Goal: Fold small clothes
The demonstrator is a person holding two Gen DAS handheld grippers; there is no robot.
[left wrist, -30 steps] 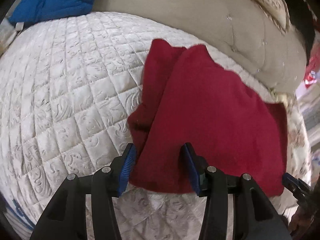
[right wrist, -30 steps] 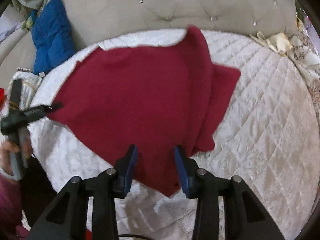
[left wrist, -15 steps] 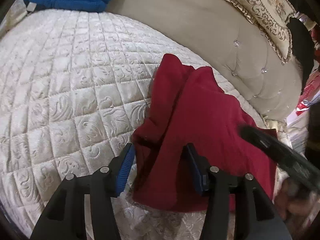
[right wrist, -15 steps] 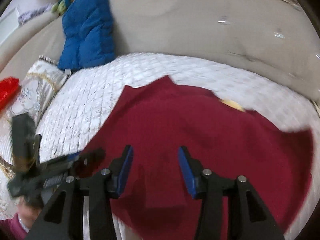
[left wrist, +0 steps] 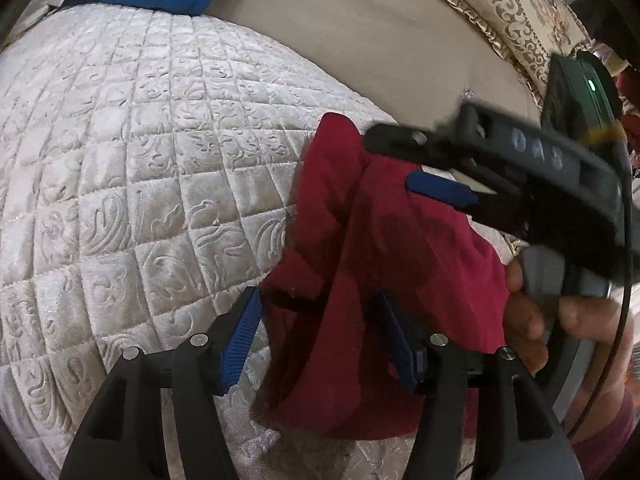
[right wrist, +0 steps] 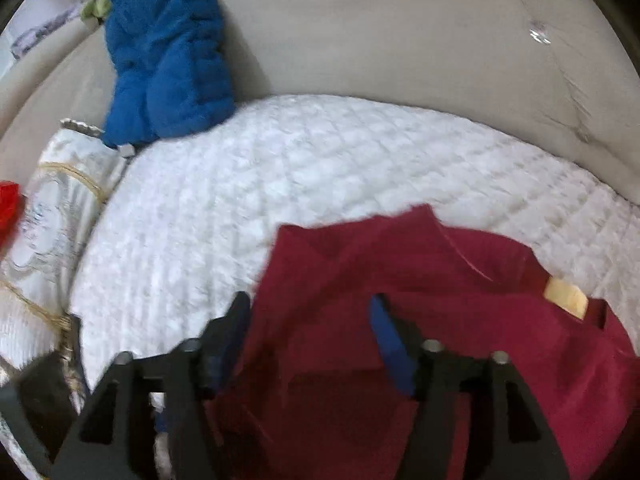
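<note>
Both tools' jaws are opening over the red garment [left wrist: 380, 280] on the quilted bed [left wrist: 140, 180], the right tool [right wrist: 310, 336] having swung its side across beside the left tool [left wrist: 320, 336], completing a fold.

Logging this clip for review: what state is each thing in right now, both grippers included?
Red garment: folded over itself, lying rumpled on the quilt, tan tag exposed.
Left gripper: jaws opening, astride the garment's near edge, pads not pressing it.
Right gripper: jaws opening above the garment, gripping nothing.
Blue garment: bunched, leaning against the backrest.
Patterned cushion: propped against the backrest.
Quilt: spread flat.
</note>
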